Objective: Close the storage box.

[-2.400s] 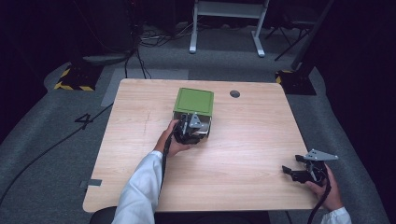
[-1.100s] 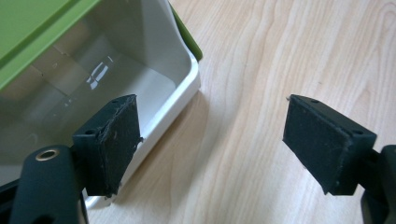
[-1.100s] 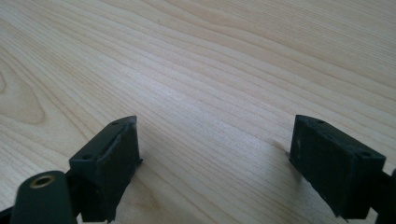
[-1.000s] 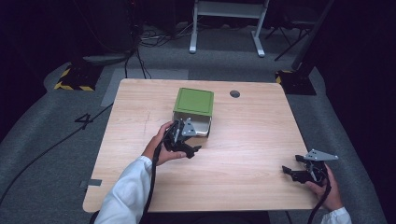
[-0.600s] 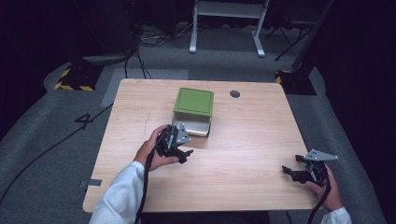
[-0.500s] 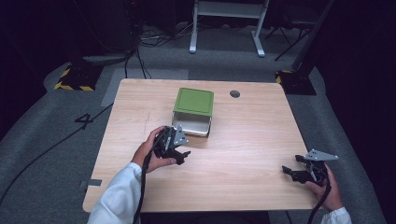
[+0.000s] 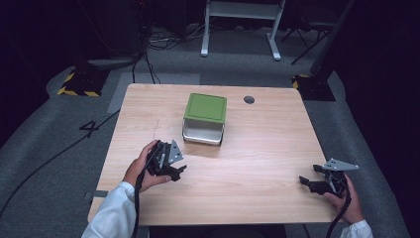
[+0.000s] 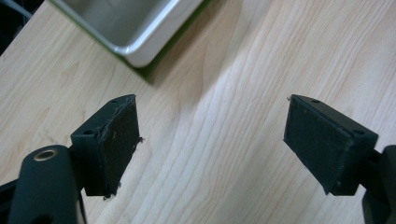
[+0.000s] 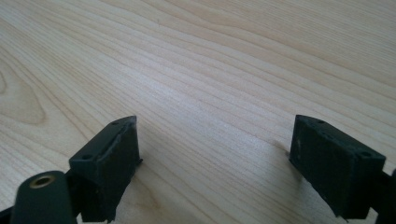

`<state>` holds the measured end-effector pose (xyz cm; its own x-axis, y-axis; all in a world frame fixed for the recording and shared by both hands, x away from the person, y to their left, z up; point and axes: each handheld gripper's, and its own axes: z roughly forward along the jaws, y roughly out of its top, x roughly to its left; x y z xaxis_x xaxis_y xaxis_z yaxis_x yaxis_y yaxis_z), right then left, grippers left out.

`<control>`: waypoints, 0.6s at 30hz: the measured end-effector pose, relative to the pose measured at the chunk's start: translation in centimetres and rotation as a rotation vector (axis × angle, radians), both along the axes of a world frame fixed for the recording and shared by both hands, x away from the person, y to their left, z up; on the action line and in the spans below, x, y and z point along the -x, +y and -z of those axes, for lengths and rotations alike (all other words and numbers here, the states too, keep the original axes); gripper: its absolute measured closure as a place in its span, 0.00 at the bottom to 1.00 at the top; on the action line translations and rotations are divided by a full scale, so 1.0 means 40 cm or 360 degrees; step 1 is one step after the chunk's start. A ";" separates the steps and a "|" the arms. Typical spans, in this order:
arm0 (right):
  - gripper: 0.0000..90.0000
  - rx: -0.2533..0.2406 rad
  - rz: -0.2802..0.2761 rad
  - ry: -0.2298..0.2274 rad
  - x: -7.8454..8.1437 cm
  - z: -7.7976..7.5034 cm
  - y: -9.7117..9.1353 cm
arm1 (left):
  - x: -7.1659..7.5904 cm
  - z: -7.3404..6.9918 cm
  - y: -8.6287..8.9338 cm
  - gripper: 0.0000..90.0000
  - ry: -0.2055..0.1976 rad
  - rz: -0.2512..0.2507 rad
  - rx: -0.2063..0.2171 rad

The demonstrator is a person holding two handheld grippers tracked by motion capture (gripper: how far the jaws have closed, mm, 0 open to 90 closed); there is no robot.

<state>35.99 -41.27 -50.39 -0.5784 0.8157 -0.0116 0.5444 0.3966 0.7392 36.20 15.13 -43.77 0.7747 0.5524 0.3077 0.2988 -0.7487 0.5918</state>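
I am holding my left claw (image 7: 174,171) wide and empty, the green box (image 7: 205,118) just ahead; next, I judge, gripping its metal drawer (image 8: 123,23).

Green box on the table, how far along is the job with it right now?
The green box lies on its side in the middle of the table, its metal-lined opening facing the person. That placing looks done. Nothing is in hand: the left gripper is open just in front of the box, and the right gripper is open near the table's front corner. What remains cannot be told.
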 end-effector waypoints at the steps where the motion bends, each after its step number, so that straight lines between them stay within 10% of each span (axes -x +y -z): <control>1: 0.17 0.0001 -0.0002 -0.0002 0.000 0.000 0.000 | 0.002 0.005 0.007 0.20 0.0002 -0.0007 -0.0016; 18: 0.17 0.0000 0.0002 0.0001 0.000 0.000 0.000 | -0.003 0.080 0.154 0.20 0.0111 -0.0266 -0.0018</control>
